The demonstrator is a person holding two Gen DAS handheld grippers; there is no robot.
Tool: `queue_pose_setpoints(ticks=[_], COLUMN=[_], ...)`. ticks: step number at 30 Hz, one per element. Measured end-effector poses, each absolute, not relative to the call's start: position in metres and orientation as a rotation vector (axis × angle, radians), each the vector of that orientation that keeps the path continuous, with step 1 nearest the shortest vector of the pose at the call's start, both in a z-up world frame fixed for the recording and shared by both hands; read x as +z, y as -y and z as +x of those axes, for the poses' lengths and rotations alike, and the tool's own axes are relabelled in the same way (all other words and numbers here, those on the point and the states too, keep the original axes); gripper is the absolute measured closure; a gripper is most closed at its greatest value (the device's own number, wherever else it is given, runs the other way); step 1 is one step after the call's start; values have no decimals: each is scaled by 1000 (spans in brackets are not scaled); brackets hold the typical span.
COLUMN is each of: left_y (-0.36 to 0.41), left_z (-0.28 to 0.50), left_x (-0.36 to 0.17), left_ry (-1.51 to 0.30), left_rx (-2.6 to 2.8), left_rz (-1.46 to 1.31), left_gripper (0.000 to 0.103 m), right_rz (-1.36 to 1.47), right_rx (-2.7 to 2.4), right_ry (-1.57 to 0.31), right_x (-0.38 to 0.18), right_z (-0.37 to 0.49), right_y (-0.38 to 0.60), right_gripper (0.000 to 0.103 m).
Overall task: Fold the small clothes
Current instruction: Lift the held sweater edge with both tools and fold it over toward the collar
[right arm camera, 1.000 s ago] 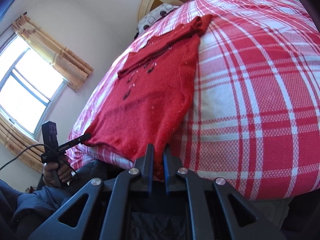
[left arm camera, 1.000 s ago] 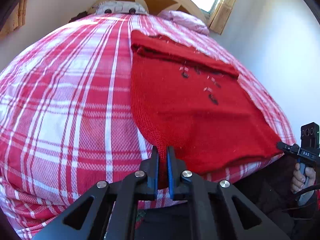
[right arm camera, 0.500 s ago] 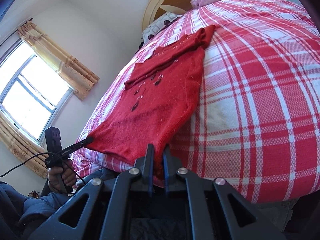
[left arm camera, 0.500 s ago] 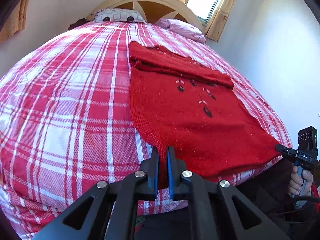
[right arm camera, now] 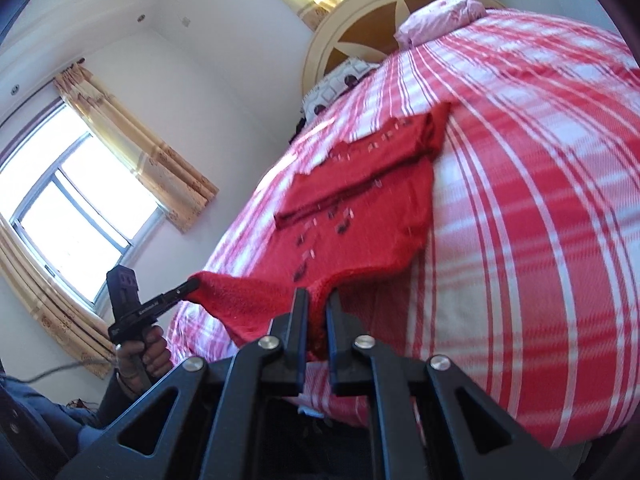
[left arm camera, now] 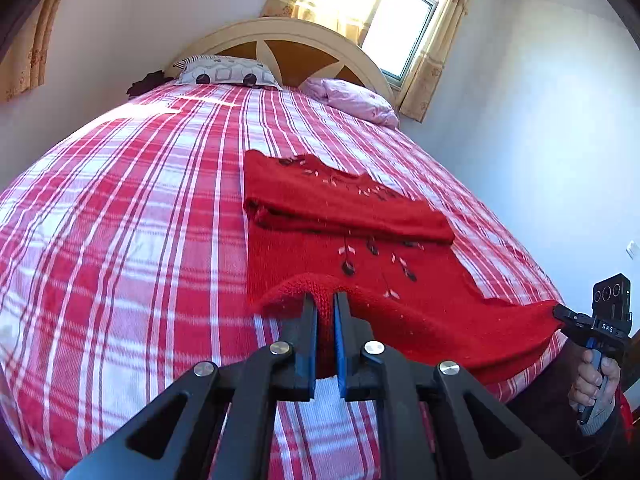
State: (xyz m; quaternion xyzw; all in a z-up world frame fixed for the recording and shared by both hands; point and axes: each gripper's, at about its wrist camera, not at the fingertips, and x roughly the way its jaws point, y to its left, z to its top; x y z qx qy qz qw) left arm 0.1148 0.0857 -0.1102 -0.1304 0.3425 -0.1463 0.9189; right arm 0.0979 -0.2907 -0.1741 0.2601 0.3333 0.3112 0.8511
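A red knitted sweater [left arm camera: 352, 240] with small dark and pale marks lies on the red plaid bed [left arm camera: 120, 220]; its far part is folded over in a band. My left gripper [left arm camera: 326, 304] is shut on one corner of the sweater's near hem. My right gripper [right arm camera: 317, 300] is shut on the other hem corner. Both corners are lifted off the bed, and the hem hangs between them. The right gripper shows at the right edge of the left wrist view [left arm camera: 560, 314]. The left gripper shows at the left of the right wrist view [right arm camera: 188, 286]. The sweater also shows in the right wrist view [right arm camera: 360, 216].
A curved headboard [left arm camera: 296, 36] stands at the far end, with a patterned pillow [left arm camera: 228, 72] and a pink pillow [left arm camera: 356, 100]. A curtained window [left arm camera: 400, 24] is behind it; another window [right arm camera: 72, 200] is on the side wall. The bed edge is just below my grippers.
Both grippers have risen and moved toward the headboard, lifting the near hem off the bed. The hem now curls up over the sweater's body.
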Motion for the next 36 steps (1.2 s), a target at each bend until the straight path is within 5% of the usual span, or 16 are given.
queue_pose_setpoints(ticks=[36], left_y=[-94], left_z=[354], left_x=[-88], left_ry=[-705], left_rx=[-230], left_rz=[-364], left_gripper=[96], right_rz=[563], right_rx=[487], right_ry=[-643], right_x=[-106], right_z=[327], right_y=[294], right_gripper=[92])
